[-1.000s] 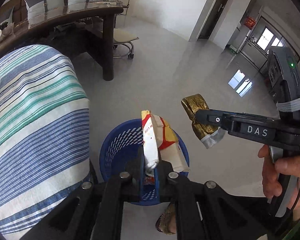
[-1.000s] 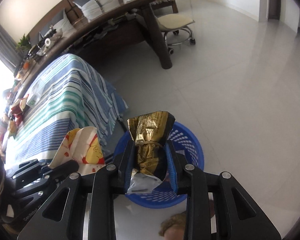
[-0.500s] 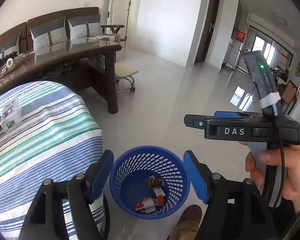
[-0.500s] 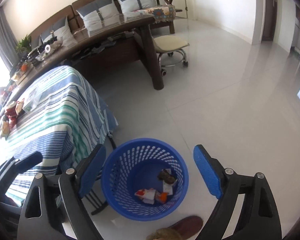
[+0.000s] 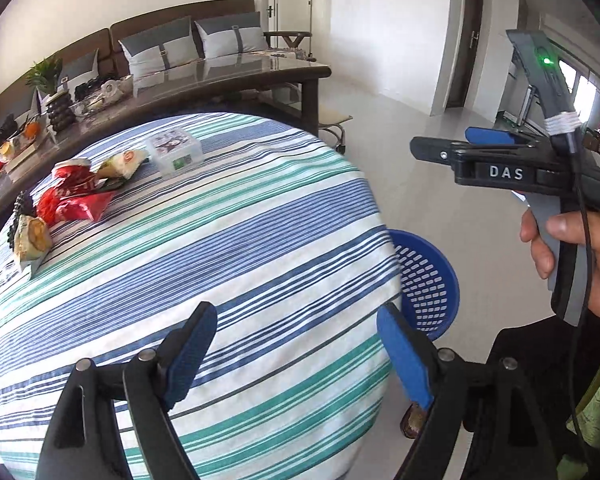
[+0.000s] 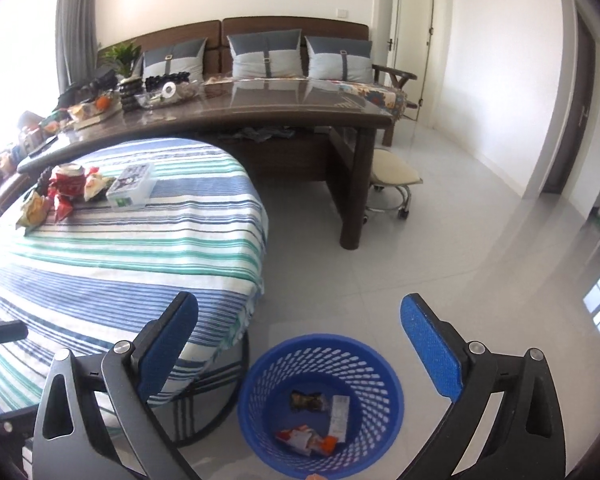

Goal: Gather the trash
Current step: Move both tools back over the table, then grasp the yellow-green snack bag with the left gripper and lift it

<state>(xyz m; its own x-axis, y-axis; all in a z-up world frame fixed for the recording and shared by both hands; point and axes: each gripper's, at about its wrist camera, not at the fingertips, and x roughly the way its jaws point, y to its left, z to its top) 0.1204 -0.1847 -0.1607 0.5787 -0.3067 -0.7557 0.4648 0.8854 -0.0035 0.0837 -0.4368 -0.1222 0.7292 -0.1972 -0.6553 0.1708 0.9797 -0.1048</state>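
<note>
Both my grippers are empty, jaws still spreading: the left gripper (image 5: 296,352) over the striped tabletop (image 5: 228,240), aimed toward the remaining snack wrappers (image 5: 74,196); the right gripper (image 6: 300,344) above the blue mesh plastic basket (image 6: 320,404) on the floor, which holds dropped wrappers (image 6: 308,438).

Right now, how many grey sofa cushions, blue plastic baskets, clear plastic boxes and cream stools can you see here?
Grey-and-white sofa cushions: 3
Blue perforated plastic basket: 1
Clear plastic box with printed lid: 1
Cream round stool on castors: 1
Total: 6
</note>
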